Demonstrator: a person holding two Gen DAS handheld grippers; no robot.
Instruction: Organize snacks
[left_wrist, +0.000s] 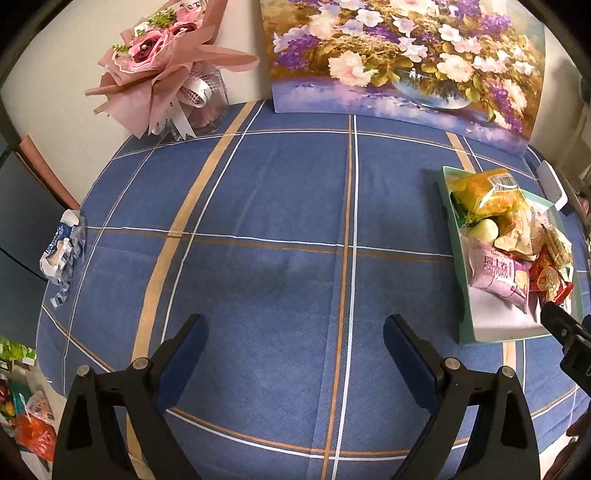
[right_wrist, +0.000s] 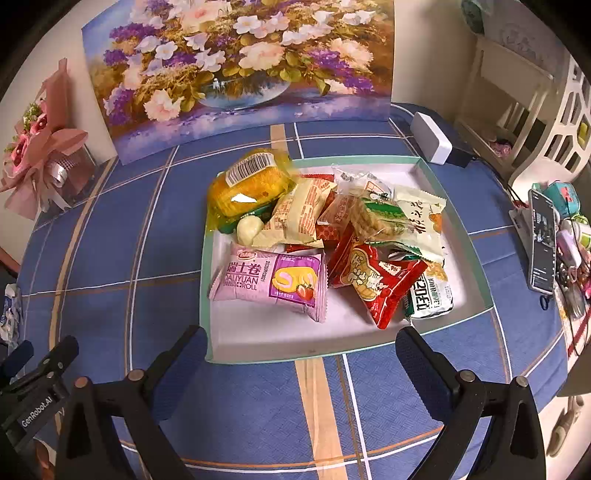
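Observation:
A shallow teal-rimmed box on the blue checked tablecloth holds several snack packets: a pink Swiss roll pack, a yellow pack with a barcode, a red pack and a white-green pack. My right gripper hovers open over the box's near rim, nothing between its fingers. My left gripper hangs open over bare cloth, left of the same box, where the Swiss roll pack shows. The right gripper's finger tip pokes in at that view's right edge.
A flower painting leans at the table's back. A pink bouquet stands back left. Crumpled wrapper lies at the left table edge. A white block sits behind the box, a phone on a stand and clutter to the right.

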